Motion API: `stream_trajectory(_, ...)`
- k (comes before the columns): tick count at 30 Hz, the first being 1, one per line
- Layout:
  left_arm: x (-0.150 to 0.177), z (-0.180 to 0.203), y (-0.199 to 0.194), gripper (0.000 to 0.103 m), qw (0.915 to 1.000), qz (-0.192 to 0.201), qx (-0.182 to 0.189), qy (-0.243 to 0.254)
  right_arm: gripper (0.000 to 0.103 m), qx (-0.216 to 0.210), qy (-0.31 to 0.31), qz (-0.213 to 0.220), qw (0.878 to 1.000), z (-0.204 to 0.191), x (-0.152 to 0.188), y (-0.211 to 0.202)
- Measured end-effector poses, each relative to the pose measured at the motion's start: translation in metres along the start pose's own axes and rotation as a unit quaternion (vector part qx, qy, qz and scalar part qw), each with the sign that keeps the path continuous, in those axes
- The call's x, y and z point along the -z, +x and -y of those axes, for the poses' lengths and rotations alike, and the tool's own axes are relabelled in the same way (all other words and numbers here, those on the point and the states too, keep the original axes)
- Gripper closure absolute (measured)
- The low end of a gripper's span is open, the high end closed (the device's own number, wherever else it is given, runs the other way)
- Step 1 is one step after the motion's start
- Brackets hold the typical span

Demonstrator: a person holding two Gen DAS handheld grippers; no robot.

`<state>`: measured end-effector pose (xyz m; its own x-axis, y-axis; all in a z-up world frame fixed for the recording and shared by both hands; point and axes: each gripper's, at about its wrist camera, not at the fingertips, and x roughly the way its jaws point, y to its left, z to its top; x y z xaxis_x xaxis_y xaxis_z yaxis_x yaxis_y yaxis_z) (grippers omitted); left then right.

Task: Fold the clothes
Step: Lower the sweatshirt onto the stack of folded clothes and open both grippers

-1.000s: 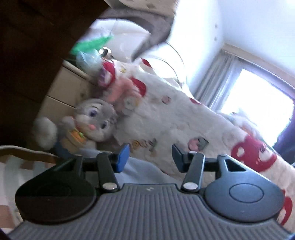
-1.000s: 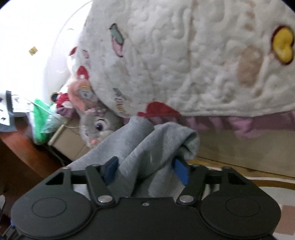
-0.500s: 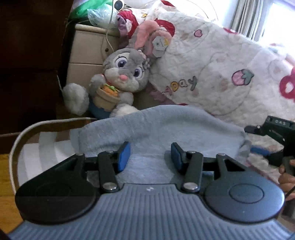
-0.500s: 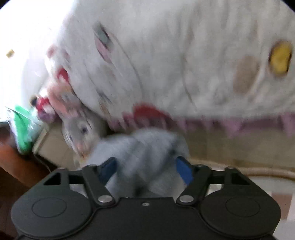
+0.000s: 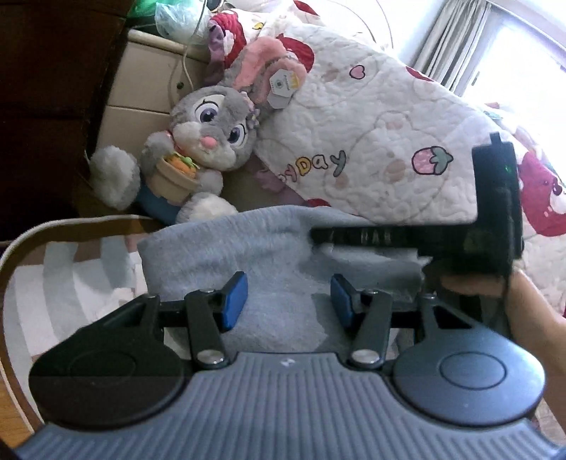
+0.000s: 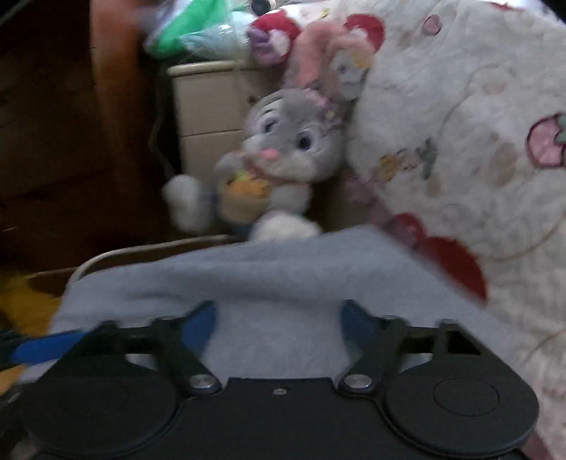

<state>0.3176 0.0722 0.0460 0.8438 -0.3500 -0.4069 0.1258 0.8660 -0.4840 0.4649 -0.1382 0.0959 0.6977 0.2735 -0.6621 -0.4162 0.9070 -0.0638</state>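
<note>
Left tool [image 5: 288, 300]: blue pads stand apart above the grey garment [image 5: 269, 247]; no cloth is pinched between them, so it reads as released. Right tool [image 6: 279, 320]: its jaws have just been opening and now stand wide, with the garment [image 6: 269, 283] lying under and between the pads but not pressed by them; released. The right wrist view is blurred, so finer contact cannot be told. In the left wrist view the right tool [image 5: 368, 237] reaches in from the right, its tip at the garment's far edge, with a hand [image 5: 530, 304] behind it.

The grey garment lies spread on a striped rug [image 5: 70, 269] on the floor, its far edge close to the stuffed rabbit [image 5: 208, 127]. The rabbit holds a toy basket and leans against a quilted bedspread [image 5: 389, 124] printed with strawberries and hearts. Behind the rabbit stands a cream drawer unit [image 5: 141, 85] with a plastic bag [image 5: 177, 17] on top. A curtain [image 5: 449, 46] hangs at the bright window.
</note>
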Motion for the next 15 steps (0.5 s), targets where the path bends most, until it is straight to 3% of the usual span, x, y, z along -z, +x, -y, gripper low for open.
stream_trajectory(4,-0.001,-0.010,-0.005,0.049,0.9992,0.013,0.024,-0.029,0.018,0.090,0.088,0.042,0.991,0.038,0.006,-0.009)
stream_trajectory(7,-0.001,-0.010,-0.010,0.041,0.9988,0.028,0.030,-0.025,0.023,0.127,0.170,0.080,0.974,0.073,0.026,-0.028)
stream_trajectory(9,-0.002,-0.006,-0.012,0.038,0.9989,0.029,0.028,-0.023,0.021,0.125,0.246,0.139,0.951,0.094,0.047,-0.056)
stream_trajectory(12,-0.002,0.001,-0.016,0.037,0.9994,0.028,0.017,-0.013,0.020,0.107,0.328,0.184,0.920,0.111,0.083,-0.089)
stream_trajectory(15,-0.002,0.008,-0.015,0.037,0.9995,0.031,0.004,-0.001,0.015,0.040,0.383,0.163,0.908,0.119,0.117,-0.096)
